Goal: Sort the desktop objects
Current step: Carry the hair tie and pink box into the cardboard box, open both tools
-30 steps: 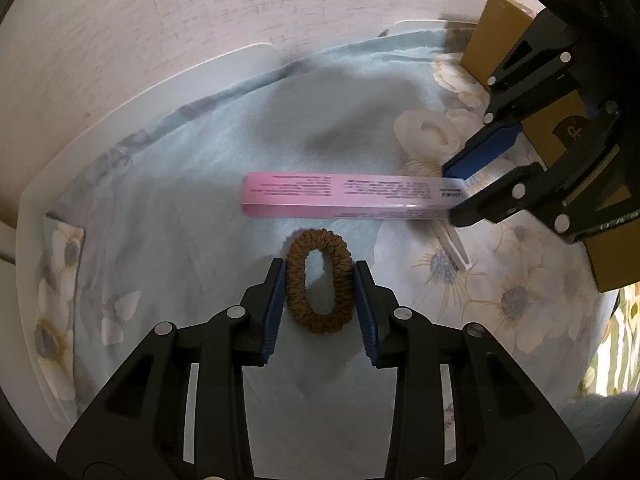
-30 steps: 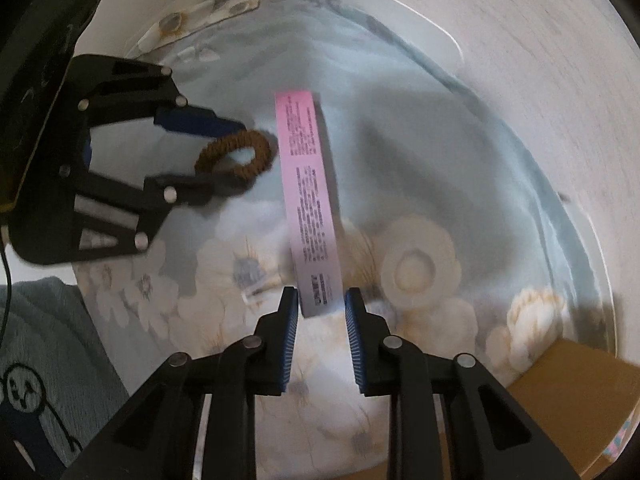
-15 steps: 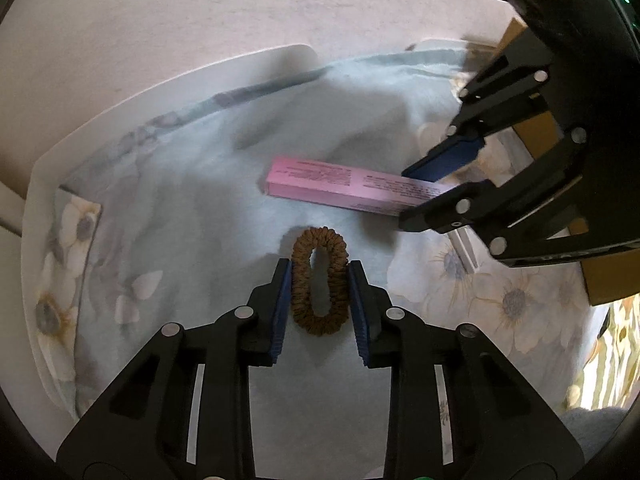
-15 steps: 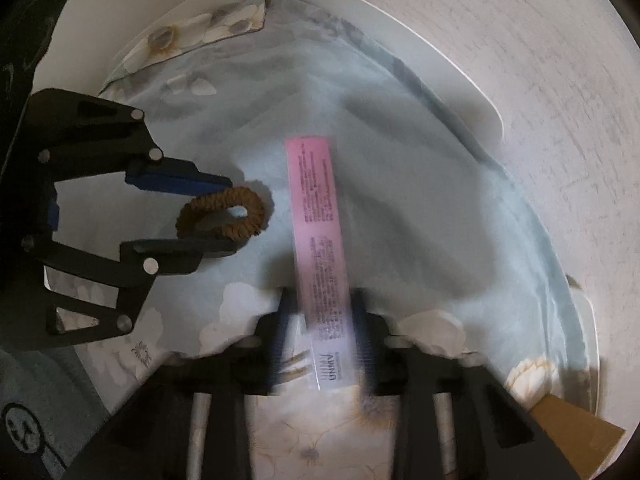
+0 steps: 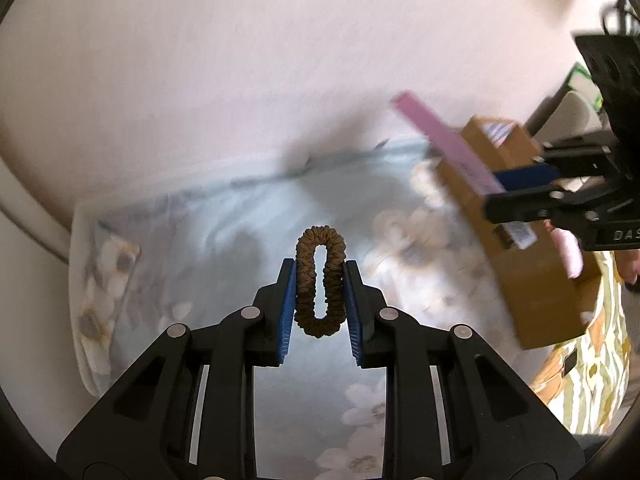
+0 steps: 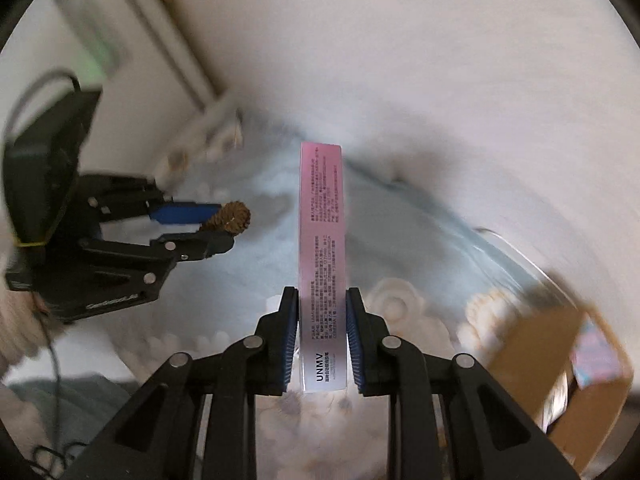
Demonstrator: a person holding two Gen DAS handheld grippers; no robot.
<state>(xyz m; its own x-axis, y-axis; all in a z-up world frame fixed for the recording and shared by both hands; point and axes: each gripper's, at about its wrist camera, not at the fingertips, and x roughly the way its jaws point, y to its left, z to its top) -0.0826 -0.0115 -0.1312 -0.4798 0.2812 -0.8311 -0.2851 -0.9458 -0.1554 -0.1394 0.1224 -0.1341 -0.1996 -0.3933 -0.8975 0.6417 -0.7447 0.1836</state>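
Note:
A brown hair tie (image 5: 320, 235) is squeezed into a narrow oval between the blue pads of my left gripper (image 5: 320, 270). Its jaws are closing on the tie, which hangs lifted above the floral cloth (image 5: 224, 232). In the right wrist view the same hair tie (image 6: 235, 218) shows end-on in the left gripper (image 6: 224, 226). My right gripper (image 6: 322, 296) is shut on the near end of a long pink box (image 6: 322, 220), which is raised and points away from the camera. The left wrist view shows that pink box (image 5: 440, 140) tilted up in the right gripper (image 5: 516, 190).
A pale blue cloth with white flowers (image 6: 260, 264) covers a white table. An open cardboard box (image 5: 532, 280) stands at the cloth's right edge, seen as a blurred cardboard box (image 6: 540, 356) in the right wrist view. A white wall rises behind. A hand (image 5: 631, 268) shows at the right edge.
Both grippers have risen off the cloth. The left closed on the hair tie and lifted it. The right carried the pink box up and tilted it.

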